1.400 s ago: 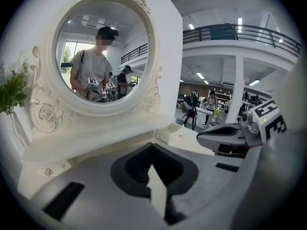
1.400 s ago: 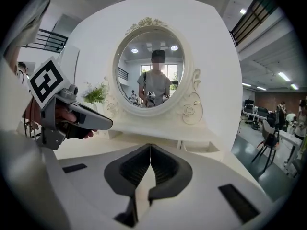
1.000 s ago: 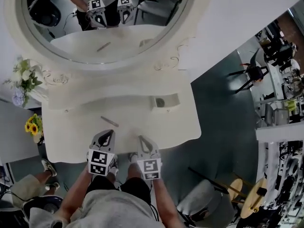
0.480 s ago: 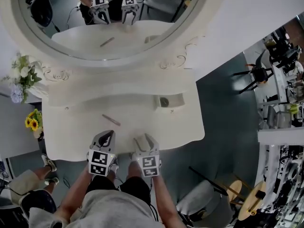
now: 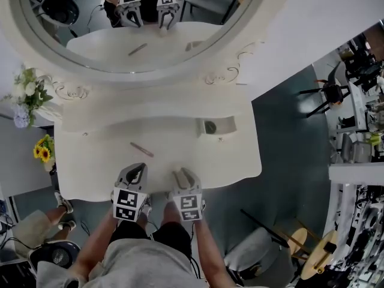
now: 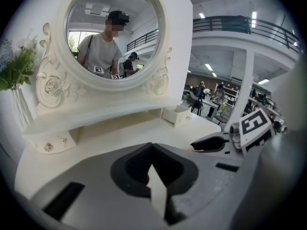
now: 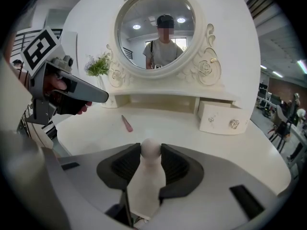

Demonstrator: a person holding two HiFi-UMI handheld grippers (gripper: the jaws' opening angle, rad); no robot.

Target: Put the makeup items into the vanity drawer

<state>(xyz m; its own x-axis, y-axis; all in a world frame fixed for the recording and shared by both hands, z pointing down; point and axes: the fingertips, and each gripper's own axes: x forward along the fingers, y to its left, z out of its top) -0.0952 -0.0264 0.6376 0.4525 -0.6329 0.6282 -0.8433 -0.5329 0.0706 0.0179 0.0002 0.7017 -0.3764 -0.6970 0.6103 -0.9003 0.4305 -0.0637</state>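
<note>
Counting at the white vanity table: two grippers, both at its near edge. Jaws of the left gripper were together, nothing between them. Jaws of the right gripper had just been closing and sat clamped on one round white knob. One slim pink makeup stick lay loose on the tabletop ahead of the left gripper. One small white drawer box stood open at back right. One round mirror; two flower bunches at left.

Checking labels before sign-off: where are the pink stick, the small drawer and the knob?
pink stick (image 5: 142, 150), head view, its middle.
small drawer (image 7: 221, 117), right gripper view, its front face.
knob (image 7: 150, 148), right gripper view, its round head.
</note>
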